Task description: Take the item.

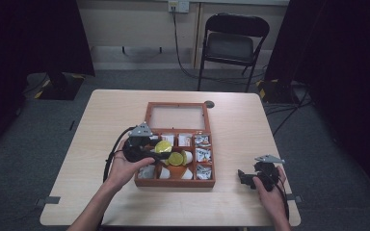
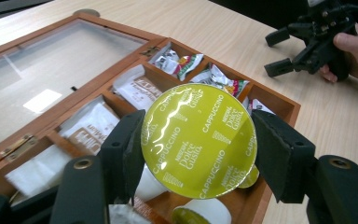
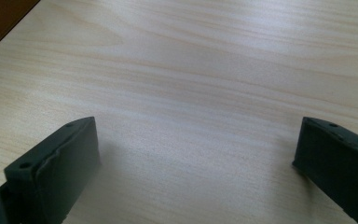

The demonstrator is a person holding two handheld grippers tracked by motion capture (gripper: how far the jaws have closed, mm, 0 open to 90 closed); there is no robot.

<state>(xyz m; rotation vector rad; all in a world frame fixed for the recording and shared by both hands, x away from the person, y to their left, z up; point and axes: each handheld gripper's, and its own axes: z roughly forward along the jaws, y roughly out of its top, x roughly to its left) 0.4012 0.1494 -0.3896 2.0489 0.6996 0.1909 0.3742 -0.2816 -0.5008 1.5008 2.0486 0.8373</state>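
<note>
A: Big picture first: the surface (image 1: pixel 106 110) is carrying the wooden box (image 1: pixel 175 182), lid lying open, compartments packed w/ sachets and pods.

B: And the left gripper (image 2: pixel 198 140)?

A: It's pinching a green-lidded cappuccino pod (image 2: pixel 198 140) by its rim, jaws pressing on both edges, holding it just above the box's middle compartments.

B: Risk?

A: Thin edge grip. The foil lid is facing the camera, so the pads are biting on the rim only. Any twist and the pod is prob. pivoting or popping out, dropping back onto the other pods (image 2: pixel 200 212) below.

B: Anything else?

A: The box dividers are close, so swinging low is risking a clip on the wood. Sachets (image 2: pixel 182 61) are loose too, easy to snag.

B: Right gripper (image 1: pixel 248 177)?

A: Resting on the surface well apart from the box, jaws spread, nothing between them. No help if the pod slips.
</note>
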